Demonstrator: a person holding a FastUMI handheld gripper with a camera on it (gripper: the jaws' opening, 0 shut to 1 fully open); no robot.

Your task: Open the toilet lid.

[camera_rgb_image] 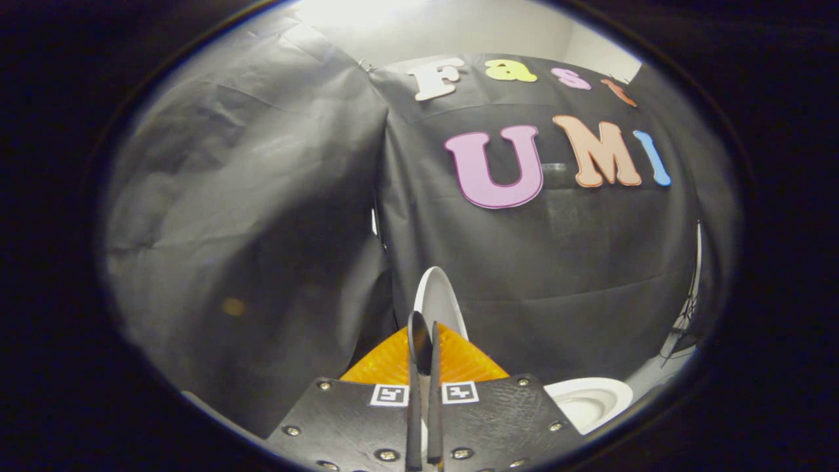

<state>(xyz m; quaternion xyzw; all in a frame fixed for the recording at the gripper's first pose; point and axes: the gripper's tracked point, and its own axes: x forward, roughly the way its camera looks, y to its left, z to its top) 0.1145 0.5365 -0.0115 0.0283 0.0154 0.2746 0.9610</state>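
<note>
The white toilet lid (438,298) stands raised and nearly upright, seen almost edge-on, and its upper rim rises just beyond my fingertips. My gripper (425,326) has its two fingers drawn close together with only a thin gap, and the lid's edge runs down between them; a sliver of white shows in the gap lower down. Both fingers appear to press on the lid. Below and to the right of the fingers lies the open white toilet bowl (590,401), with its rim and inner basin in view.
Black cloth walls (249,216) close in behind and to the left of the toilet, meeting at a seam straight ahead. A pale wall (446,26) shows above the cloth. A thin wire stand (682,328) sits at the far right near the bowl.
</note>
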